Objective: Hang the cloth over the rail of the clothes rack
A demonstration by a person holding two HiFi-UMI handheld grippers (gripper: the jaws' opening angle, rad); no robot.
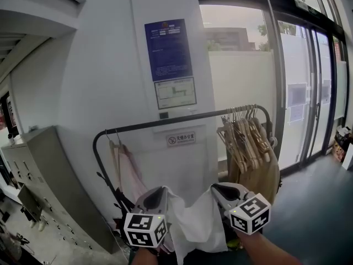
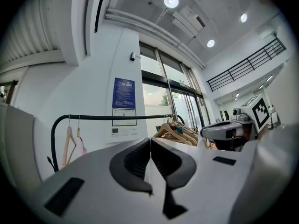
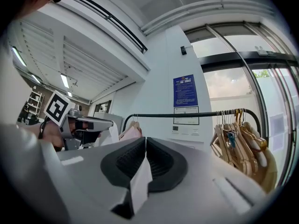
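Left gripper and right gripper both clamping top edge of white cloth. Cloth hanging between them, spanning left-right, paralleling rail ahead, higher up.

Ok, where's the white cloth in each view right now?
Head view: cloth hangs bottom centre, between left gripper and right gripper.
Left gripper view: thin sliver pinched in the jaws, lower centre.
Right gripper view: white strip pinched in the jaws, lower centre.
Shared landmark: black rail below the blue notice.
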